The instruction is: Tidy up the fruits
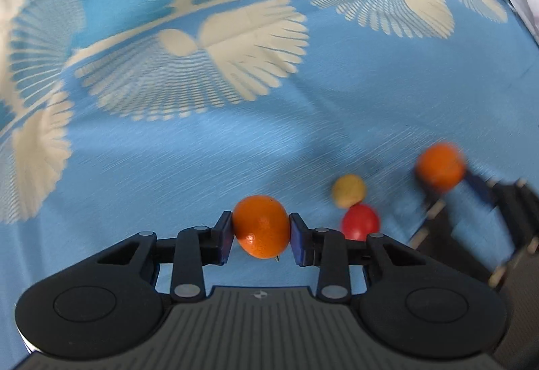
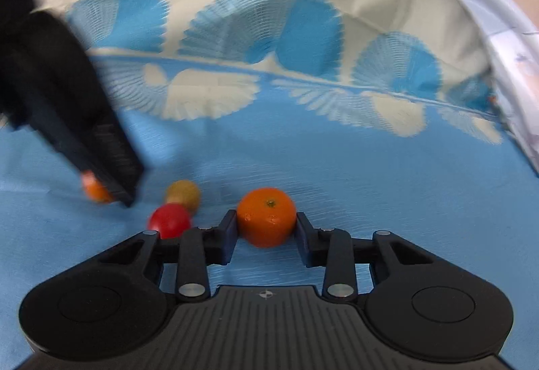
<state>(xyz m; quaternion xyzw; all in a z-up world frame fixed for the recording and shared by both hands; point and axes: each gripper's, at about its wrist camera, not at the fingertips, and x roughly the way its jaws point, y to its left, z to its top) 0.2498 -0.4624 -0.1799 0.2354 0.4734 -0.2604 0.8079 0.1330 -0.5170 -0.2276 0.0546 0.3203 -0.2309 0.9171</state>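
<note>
orange, glossy mandarin [image 1: 261, 227] clamped in left tool [image 1: 261, 235].

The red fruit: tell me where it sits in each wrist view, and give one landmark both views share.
Left wrist view: red fruit lies low, right of centre, behind the left gripper's right finger.
Right wrist view: red fruit lies low, left of centre, beside the right gripper's left finger.
Shared landmark: the yellowish fruit touching it just behind.

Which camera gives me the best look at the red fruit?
Right wrist: the red fruit is fairly sharp, just left of the right gripper, only its lower edge hidden. Left wrist shows it too, but the left gripper covers its lower part.
</note>
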